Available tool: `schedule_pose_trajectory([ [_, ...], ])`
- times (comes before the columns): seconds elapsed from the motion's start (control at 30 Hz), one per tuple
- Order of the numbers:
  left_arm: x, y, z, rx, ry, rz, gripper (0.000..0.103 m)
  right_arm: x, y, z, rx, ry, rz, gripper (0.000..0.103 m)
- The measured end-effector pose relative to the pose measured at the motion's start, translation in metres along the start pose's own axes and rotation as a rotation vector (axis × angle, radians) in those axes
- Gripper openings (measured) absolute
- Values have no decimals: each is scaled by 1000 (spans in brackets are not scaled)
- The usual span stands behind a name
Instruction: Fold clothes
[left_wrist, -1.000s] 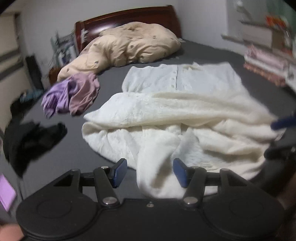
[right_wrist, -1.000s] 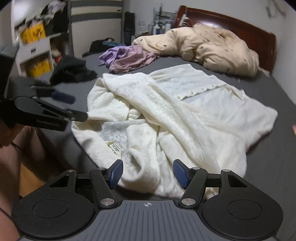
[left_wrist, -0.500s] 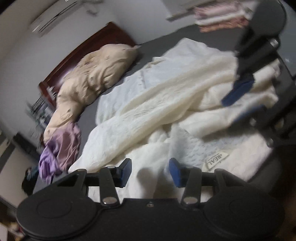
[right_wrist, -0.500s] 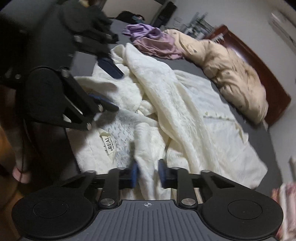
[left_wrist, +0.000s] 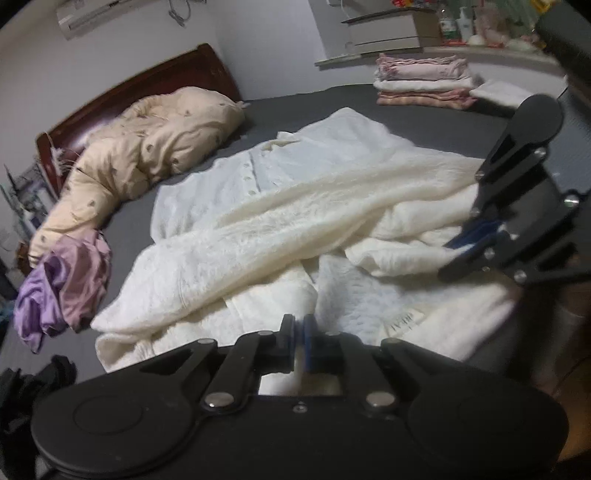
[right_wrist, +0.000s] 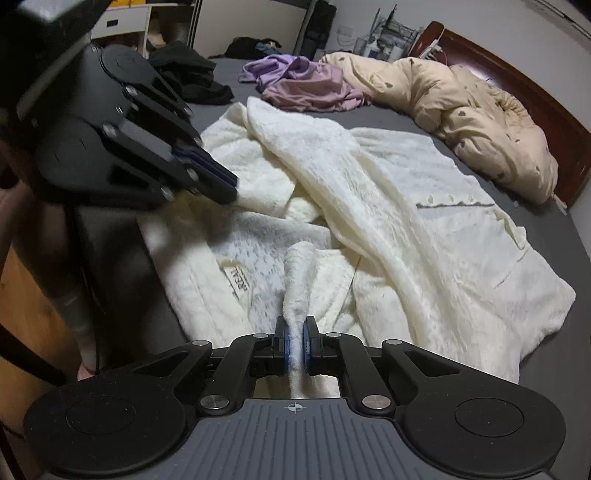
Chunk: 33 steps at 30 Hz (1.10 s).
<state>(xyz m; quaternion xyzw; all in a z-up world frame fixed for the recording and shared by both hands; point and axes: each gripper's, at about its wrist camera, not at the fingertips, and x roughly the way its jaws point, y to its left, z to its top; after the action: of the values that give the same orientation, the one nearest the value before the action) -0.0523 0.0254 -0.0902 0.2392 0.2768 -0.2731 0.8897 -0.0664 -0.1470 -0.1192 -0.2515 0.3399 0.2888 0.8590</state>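
I have the white robe (right_wrist: 388, 206) crumpled at the bed's (left_wrist: 424, 122) near edge; right gripper (right_wrist: 294, 341) jaws closing on a fold, left gripper (left_wrist: 300, 338) apparently pinching its hem; bare sheet beyond.

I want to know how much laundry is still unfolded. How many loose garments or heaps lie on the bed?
3, at least: the white cardigan spread mid-bed, the purple heap beyond it near the beige quilt, and the black heap at the far corner. Heaps may hide more.
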Motion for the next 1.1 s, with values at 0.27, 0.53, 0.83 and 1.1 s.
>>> schedule_pose_trajectory([
  [0.27, 10, -7, 7, 108, 3, 52, 27, 6, 17, -6, -2, 3, -47, 8],
  [0.53, 34, -26, 8, 345, 125, 146, 28, 7, 18, -6, 12, 3, -58, 8],
  [0.83, 32, -34, 2, 479, 106, 254, 35, 9, 22, -8, 1, -13, -71, 8],
  [1.1, 52, -45, 14, 479, 72, 322, 30, 9, 24, -11, 6, -27, -81, 8],
])
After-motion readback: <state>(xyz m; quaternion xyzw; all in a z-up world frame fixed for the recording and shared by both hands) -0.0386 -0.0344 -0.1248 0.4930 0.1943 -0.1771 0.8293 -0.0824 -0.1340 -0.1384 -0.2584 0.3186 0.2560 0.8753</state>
